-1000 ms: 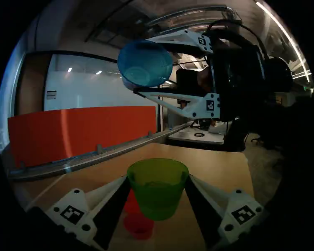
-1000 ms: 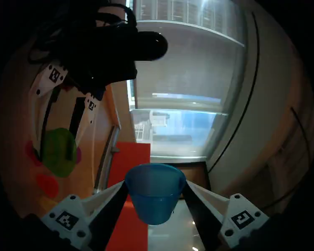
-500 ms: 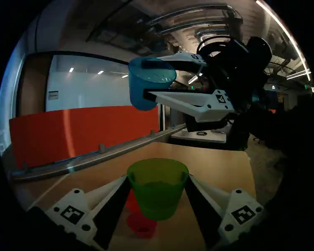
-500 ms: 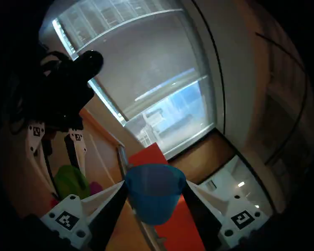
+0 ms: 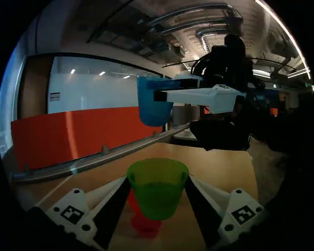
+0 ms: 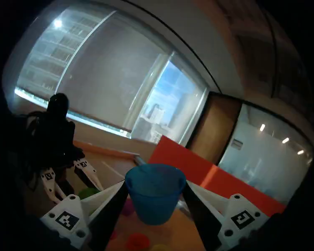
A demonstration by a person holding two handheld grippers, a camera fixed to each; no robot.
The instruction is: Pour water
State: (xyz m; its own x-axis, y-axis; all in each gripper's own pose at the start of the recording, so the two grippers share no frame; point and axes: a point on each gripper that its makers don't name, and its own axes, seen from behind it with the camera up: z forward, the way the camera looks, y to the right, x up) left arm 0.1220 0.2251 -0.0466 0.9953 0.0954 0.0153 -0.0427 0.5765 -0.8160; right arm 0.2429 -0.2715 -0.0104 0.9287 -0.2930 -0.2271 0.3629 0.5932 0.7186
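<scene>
1. Where the left gripper view is nearest, the left gripper [image 5: 157, 184] presses both fingers on the sides of the green cup [image 5: 158, 196]. The cup stands upright between them. Any water inside is hard to make out through the tinted wall, and whether the base touches the table [image 5: 224, 165] cannot be told.
2. Just below it, a red cup [image 5: 145, 224] stands on the table, its upper part hidden behind the green cup and its foot lost in shadow.
3. Nearest in the right gripper view, the right gripper [image 6: 155, 188] clamps the blue cup [image 6: 155, 203] from both sides. The cup is upright and its inside is too dim to judge.
4. A magenta cup [image 6: 127, 207] sits on the tabletop, partly hidden by the gripper's left-hand finger.
5. Farther off in the left gripper view, the blue cup hangs higher than the green cup and beyond it. The two are well apart, with open air between them. One white finger crosses the blue cup's upper wall and hides part of the rim.
6. Behind that finger, a dark mass [image 5: 224, 125] blocks the far middle and cannot be resolved.
7. Bare tabletop lies beyond the green cup, bounded on the left by a metal rail [image 5: 94, 155] and an orange panel [image 5: 73, 134].
8. Farthest in the right gripper view, a window [image 6: 115, 96] spans the wall.
</scene>
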